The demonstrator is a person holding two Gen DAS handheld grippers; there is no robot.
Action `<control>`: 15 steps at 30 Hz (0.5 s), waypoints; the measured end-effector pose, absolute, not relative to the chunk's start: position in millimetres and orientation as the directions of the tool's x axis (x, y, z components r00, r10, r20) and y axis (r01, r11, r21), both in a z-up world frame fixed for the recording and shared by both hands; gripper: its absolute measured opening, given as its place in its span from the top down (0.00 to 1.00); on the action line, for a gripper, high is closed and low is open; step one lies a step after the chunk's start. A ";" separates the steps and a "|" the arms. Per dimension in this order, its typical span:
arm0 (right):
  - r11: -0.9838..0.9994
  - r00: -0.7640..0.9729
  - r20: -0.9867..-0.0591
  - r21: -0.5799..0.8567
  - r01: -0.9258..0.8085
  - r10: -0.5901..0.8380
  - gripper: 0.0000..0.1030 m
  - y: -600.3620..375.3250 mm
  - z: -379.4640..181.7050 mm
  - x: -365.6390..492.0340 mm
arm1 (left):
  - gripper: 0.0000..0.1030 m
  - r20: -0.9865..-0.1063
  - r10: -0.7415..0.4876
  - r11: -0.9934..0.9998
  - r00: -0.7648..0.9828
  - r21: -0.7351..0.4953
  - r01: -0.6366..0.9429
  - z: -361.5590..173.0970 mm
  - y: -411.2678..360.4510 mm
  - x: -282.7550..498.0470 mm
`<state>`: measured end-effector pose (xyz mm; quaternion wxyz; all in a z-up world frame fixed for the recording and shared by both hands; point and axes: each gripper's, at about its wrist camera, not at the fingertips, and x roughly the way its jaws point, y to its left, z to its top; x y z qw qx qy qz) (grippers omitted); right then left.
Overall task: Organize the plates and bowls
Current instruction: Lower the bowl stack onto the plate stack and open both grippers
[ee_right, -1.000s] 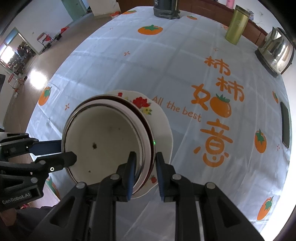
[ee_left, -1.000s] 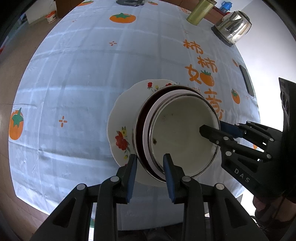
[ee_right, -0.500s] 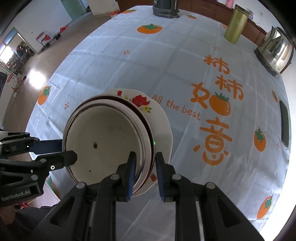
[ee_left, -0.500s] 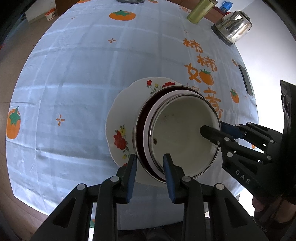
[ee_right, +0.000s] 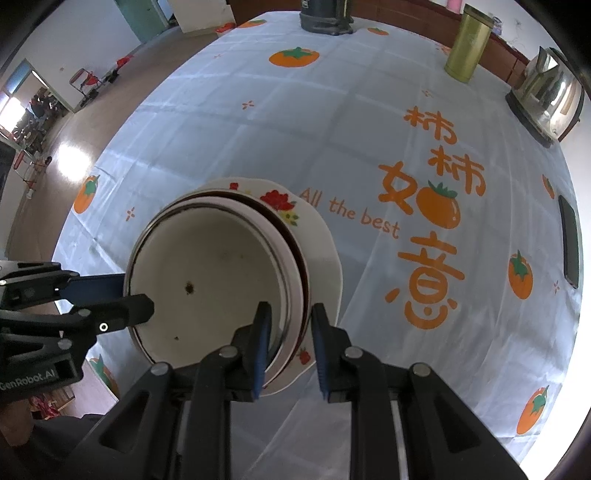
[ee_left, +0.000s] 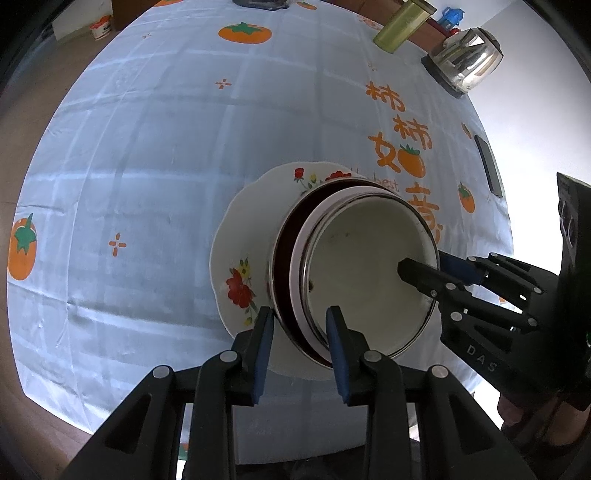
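Stack of nested bowls: cream enamel bowl (ee_left: 365,273) (ee_right: 207,280) innermost, inside a white bowl (ee_left: 300,258) (ee_right: 291,291), inside a dark maroon bowl (ee_left: 282,258) (ee_right: 303,275), all above a scalloped floral plate (ee_left: 240,254) (ee_right: 325,243) on the near part of the counter. Impossible to tell whether the bowls sit on the plate or hang just above it.

Left tongs (ee_left: 300,345) clenched on the left rims of the stacked bowls: one blue pad outside the maroon wall, the other inside the cream bowl. Right tongs (ee_right: 290,345) likewise clenched on the right rims, one finger inside the cream bowl, the other outside over the plate. From the left wrist view, right tongs (ee_left: 424,271) reaching in from the right, lettered "DAS". From the right wrist view, left tongs (ee_right: 125,299) entering from the left, body marked "GenRobot.AI".

Pale blue tablecloth (ee_left: 166,166) (ee_right: 295,129) under everything, printed with orange persimmons, large orange Chinese characters and "All the best" just right of the plate. Far right: olive-gold canister (ee_left: 400,24) (ee_right: 467,44) and steel kettle (ee_left: 465,59) (ee_right: 550,99). Dark phone (ee_left: 487,166) (ee_right: 570,240) flat at the right edge. Dark appliance base (ee_right: 325,14) at the far edge.
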<state>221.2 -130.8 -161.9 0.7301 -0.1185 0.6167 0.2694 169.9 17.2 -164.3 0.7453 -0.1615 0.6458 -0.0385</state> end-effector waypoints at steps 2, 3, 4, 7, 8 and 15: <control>0.827 0.094 -0.965 0.157 -0.539 0.245 0.79 -130.6 -162.8 220.9 | 0.69 -0.949 -0.268 0.944 0.165 -0.292 -0.152 -164.3 17.3 170.6; 0.828 0.093 -0.965 0.157 -0.539 0.244 0.79 -130.7 -162.8 220.8 | 0.69 -0.949 -0.268 0.944 0.166 -0.293 -0.150 -164.2 17.7 171.0; 0.828 0.093 -0.965 0.157 -0.538 0.244 0.79 -130.9 -163.1 220.7 | 0.69 -0.950 -0.265 0.945 0.167 -0.290 -0.149 -164.6 17.6 171.7; 0.830 0.093 -0.965 0.161 -0.534 0.247 0.79 -131.5 -164.2 220.9 | 0.69 -0.949 -0.267 0.944 0.165 -0.292 -0.153 -165.7 18.2 172.7; 0.831 0.093 -0.964 0.164 -0.532 0.249 0.79 -131.8 -164.6 221.2 | 0.68 -0.949 -0.267 0.944 0.165 -0.293 -0.152 -165.9 18.4 172.9; 0.834 0.097 -0.962 0.168 -0.525 0.255 0.78 -133.8 -164.8 221.2 | 0.67 -0.948 -0.267 0.945 0.175 -0.293 -0.146 -165.6 18.4 172.0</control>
